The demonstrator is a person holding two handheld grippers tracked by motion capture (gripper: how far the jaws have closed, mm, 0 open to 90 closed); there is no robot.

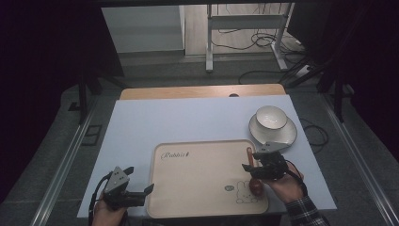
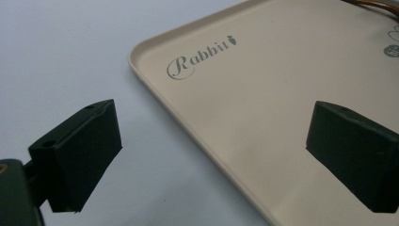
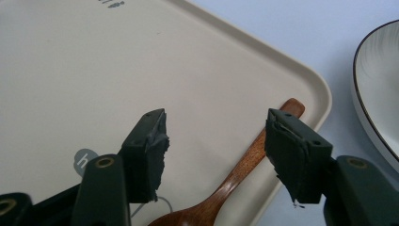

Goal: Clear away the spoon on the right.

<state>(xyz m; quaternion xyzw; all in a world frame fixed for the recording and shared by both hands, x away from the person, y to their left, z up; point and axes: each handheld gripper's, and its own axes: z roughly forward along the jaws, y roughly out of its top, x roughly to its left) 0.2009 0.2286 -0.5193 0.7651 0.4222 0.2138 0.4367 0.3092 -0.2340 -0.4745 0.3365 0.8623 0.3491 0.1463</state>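
The tray is plain cream with grey "Rabbit" lettering and a line-drawn bunny. The spoon is reddish-brown wood. The white bowl and plate have dark rims. The table is pale blue-grey.

High view overhead, far; tongs views close, sharing tray.

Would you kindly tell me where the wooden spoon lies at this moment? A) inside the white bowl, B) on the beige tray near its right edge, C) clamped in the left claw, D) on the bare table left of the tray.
B: the wooden spoon lies on the beige tray along its right edge, between the open jaws of the right claw, whose pads do not press it.
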